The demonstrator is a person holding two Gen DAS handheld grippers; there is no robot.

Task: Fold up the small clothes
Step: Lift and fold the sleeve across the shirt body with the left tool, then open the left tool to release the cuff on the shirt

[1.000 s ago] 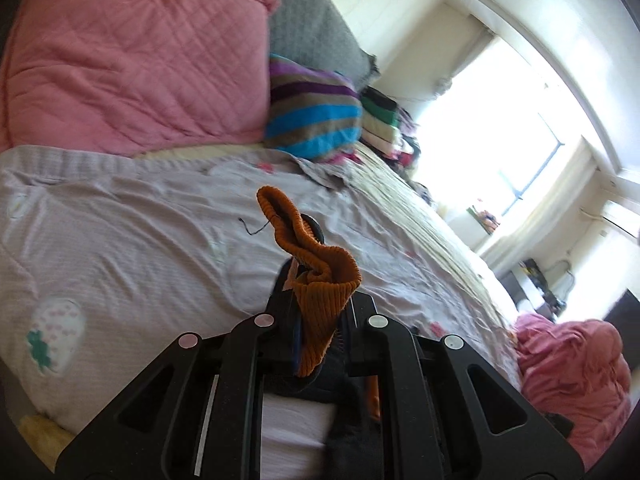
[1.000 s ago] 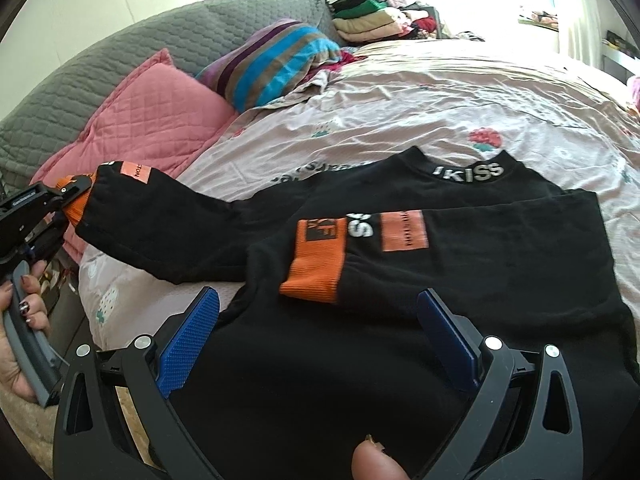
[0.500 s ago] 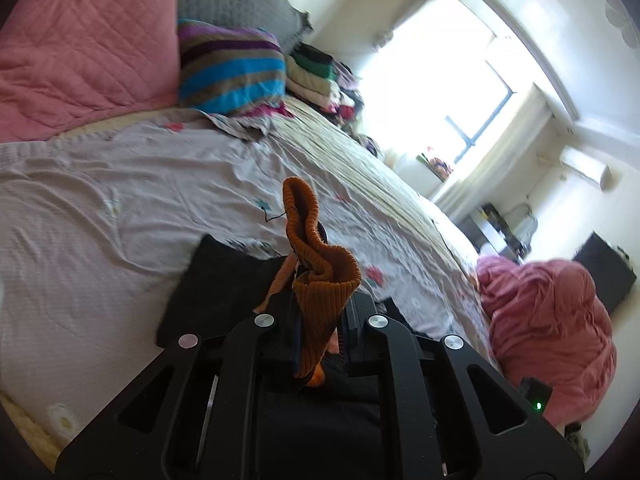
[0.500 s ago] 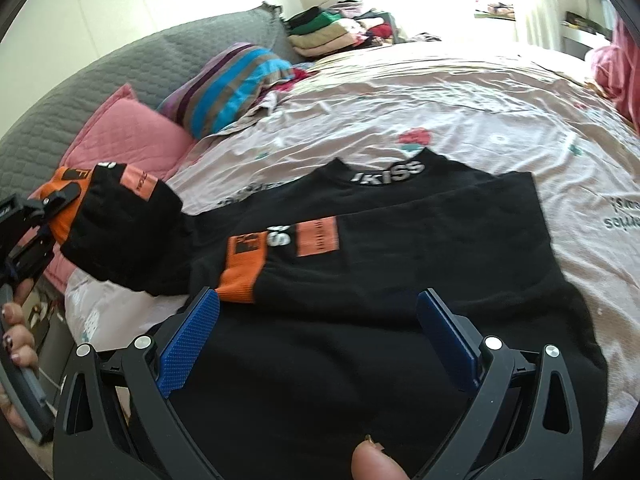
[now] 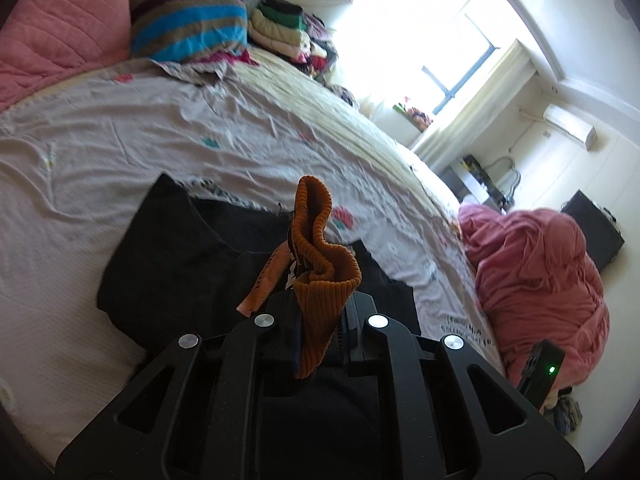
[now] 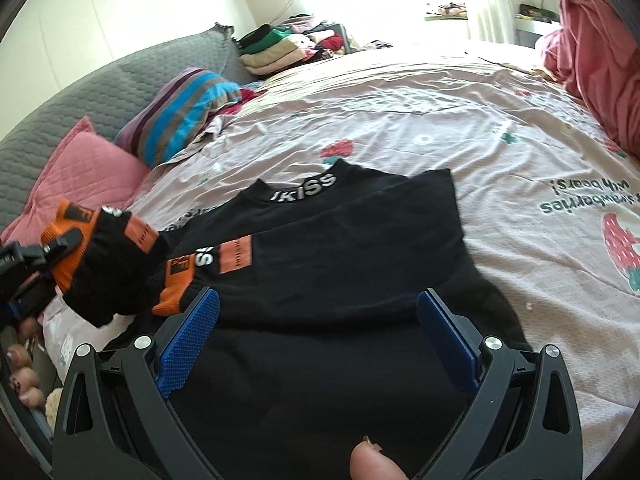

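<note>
my left fingers (image 5: 318,330) are squeezed tight on the orange cuff (image 5: 320,280) of the black top (image 6: 332,280). a second ago that sleeve was stretched far out over the side of the bed (image 6: 460,128). now i have carried it in over the top, so the sleeve is bunched up in a black lump, just beside the other orange cuff (image 6: 176,284) that lies folded across the chest. the pink pillow (image 5: 60,36) has slid to the edge of my left view, and the pink blanket heap (image 5: 536,280) shows much more.

my right fingers (image 6: 318,344) are wide open with nothing in them, low over the bottom part of the top. they look the same as before.

the top lies flat in the middle of the bed, its neck with white letters pointing away from me.

i cannot see the tips of my left fingers, the cuff hides them. the bottom edge of the top is cut off behind my right fingers. the window is too bright to see through.
</note>
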